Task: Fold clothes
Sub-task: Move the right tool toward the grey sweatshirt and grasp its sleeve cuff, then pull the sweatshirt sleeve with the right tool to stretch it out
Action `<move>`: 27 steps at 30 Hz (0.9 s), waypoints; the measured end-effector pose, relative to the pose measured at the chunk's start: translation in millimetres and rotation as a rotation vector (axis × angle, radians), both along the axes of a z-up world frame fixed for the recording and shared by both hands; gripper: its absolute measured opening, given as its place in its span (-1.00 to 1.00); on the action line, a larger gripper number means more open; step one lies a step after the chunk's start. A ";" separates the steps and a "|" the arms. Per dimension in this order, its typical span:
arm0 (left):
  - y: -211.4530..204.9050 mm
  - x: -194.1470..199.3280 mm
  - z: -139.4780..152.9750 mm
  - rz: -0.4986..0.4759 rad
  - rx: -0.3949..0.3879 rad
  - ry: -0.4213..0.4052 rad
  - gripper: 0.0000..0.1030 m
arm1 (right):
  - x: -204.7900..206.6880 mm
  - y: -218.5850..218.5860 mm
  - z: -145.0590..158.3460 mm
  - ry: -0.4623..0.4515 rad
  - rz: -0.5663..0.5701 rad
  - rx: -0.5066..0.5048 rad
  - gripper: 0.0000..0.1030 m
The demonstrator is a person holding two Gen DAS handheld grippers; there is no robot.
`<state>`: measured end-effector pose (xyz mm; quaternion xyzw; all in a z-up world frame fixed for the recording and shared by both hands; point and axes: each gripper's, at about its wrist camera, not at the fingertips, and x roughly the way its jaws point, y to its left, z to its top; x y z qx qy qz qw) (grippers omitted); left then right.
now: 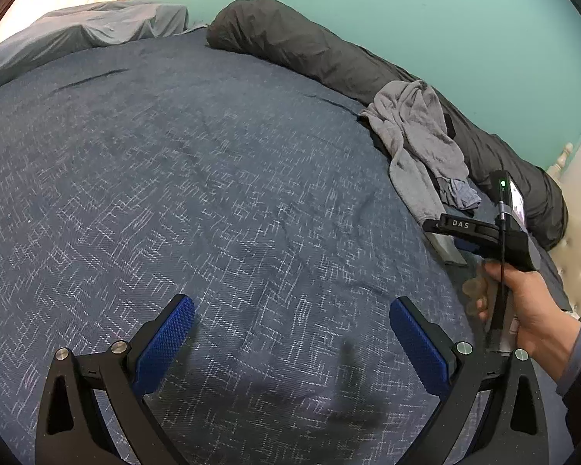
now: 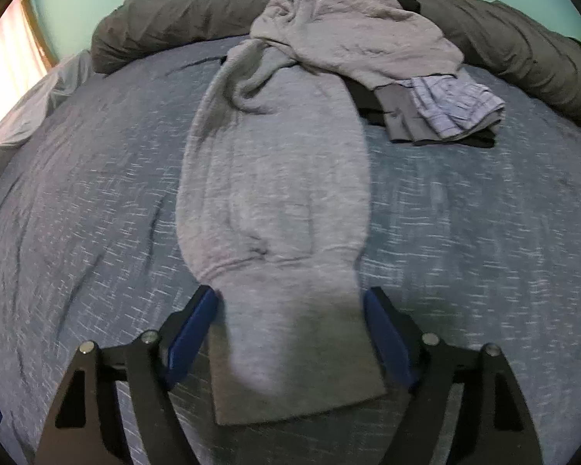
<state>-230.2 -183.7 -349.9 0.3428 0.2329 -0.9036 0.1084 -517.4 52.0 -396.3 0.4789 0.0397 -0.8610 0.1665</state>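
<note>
Grey sweatshirt [image 2: 275,178] laid on a blue bedspread [image 1: 174,178].
Its cuff is straddled by the spread right gripper [image 2: 290,310]; folded clothes [image 2: 445,112] and a dark bolster [image 2: 523,54] are seen behind it. The left gripper [image 1: 292,310] is held spread, empty. "DAS" is read.

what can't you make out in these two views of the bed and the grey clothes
- Right wrist view: motion blur leaves it unclear whether the right gripper touches the grey garment between its pads.
- Same view: the dark clothes are mostly buried under that garment.
- Left wrist view: the right gripper's jaws are hidden behind its own body.
</note>
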 end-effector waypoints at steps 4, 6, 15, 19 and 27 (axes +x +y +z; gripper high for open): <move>0.6 0.3 0.1 0.000 -0.004 -0.005 0.99 | 3.5 -0.5 1.8 0.001 0.033 -0.041 -0.29; 2.1 0.7 1.2 -0.003 -0.010 -0.003 0.99 | 10.7 -4.8 5.9 0.013 0.069 -0.032 -0.61; 9.0 5.0 12.9 -0.016 -0.041 0.021 0.99 | 59.3 25.9 49.1 0.089 0.081 -0.081 -0.83; 12.4 12.1 23.4 -0.025 -0.071 0.047 0.99 | 92.5 41.1 70.0 0.106 0.102 -0.115 -0.84; 12.0 42.9 41.1 -0.024 -0.109 0.080 0.99 | 188.5 84.9 94.7 0.097 0.151 -0.122 -0.84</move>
